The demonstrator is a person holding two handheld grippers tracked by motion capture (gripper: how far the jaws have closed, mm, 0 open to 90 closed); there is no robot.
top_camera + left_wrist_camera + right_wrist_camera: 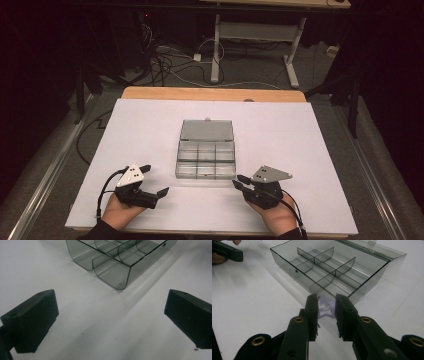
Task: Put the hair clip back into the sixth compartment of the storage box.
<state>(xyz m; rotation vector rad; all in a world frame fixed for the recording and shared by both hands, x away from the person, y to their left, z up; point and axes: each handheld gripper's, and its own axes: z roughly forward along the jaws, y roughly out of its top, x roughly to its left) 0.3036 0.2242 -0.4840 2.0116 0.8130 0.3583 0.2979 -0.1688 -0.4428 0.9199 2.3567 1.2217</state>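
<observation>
The right gripper (325,308) is pinching a small lilac star-shaped piece (325,308) between nearly closed jaws, just at the six o'clock edge of the open smoky compartment box (206,155) mid-table. Likely next: lifting it over a compartment and releasing. The left gripper (152,181) is resting wide apart, holding nothing.

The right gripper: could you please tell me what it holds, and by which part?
The right gripper pinches a small pale purple star-shaped piece by its two sides.
</observation>
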